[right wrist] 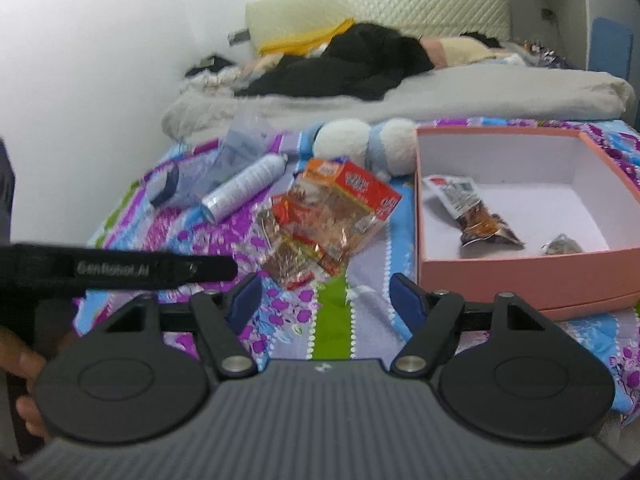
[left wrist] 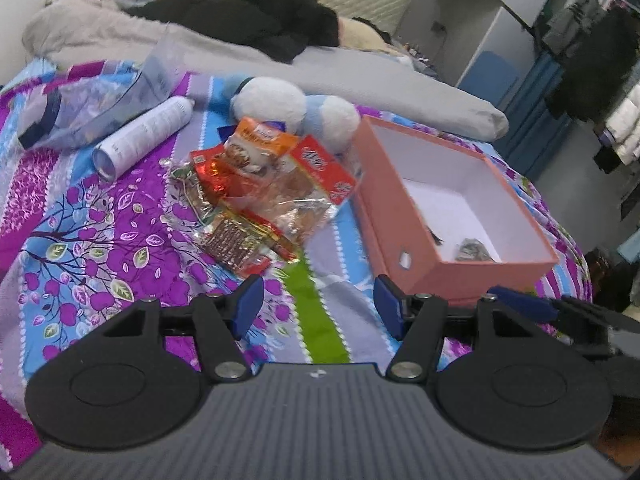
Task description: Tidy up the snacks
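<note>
Left wrist: snack pile (left wrist: 260, 188) ahead of open, empty left gripper (left wrist: 318, 306).

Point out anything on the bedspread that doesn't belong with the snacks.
A white spray can lies on its side left of the snack packet pile, beside a clear plastic bag. A plush toy sits behind the pile, against the pink box.

Bed (left wrist: 100, 240), patterned purple-blue cover. Directly ahead of hand-held gripper: snack packets (left wrist: 260, 196) heaped. Right: pink box (left wrist: 404, 236). Left-ahead: spray can (left wrist: 148, 134), plastic bag (left wrist: 88, 108). Farther: plush toy (left wrist: 296, 110), grey blanket (left wrist: 240, 56).
</note>
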A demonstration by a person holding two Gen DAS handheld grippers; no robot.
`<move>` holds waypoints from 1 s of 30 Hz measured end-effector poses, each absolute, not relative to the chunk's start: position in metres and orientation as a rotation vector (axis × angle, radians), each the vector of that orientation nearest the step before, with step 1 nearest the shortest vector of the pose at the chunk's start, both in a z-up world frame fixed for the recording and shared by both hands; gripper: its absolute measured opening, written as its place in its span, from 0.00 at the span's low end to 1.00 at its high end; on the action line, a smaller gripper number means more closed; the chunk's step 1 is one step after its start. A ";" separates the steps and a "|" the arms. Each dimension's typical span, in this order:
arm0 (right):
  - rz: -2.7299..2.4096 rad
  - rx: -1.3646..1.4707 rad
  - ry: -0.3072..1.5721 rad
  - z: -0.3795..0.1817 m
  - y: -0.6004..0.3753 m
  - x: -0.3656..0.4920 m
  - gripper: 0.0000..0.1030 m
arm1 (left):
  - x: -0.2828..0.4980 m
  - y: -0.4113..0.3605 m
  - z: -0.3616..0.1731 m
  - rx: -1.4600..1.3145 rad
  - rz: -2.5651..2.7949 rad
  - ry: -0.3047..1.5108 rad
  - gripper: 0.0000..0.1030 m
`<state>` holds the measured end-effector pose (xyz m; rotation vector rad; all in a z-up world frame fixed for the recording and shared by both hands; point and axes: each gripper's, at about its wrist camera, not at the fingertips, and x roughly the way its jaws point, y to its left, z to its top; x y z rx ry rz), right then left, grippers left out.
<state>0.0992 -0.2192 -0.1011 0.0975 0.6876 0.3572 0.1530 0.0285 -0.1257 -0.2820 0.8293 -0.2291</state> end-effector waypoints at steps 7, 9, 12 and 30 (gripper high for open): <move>0.385 0.017 0.756 -0.124 -0.194 0.145 0.67 | 0.211 0.050 -0.171 -0.314 -0.196 0.900 0.64; 0.392 -0.001 0.762 -0.129 -0.186 0.160 0.67 | 0.229 0.055 -0.185 -0.304 -0.193 0.917 0.64; 0.403 -0.028 0.775 -0.137 -0.173 0.186 0.67 | 0.249 0.054 -0.199 -0.196 -0.224 0.911 0.64; 0.248 0.118 1.015 -0.207 -0.139 0.317 0.81 | 0.318 0.043 -0.276 0.183 -0.447 0.948 0.78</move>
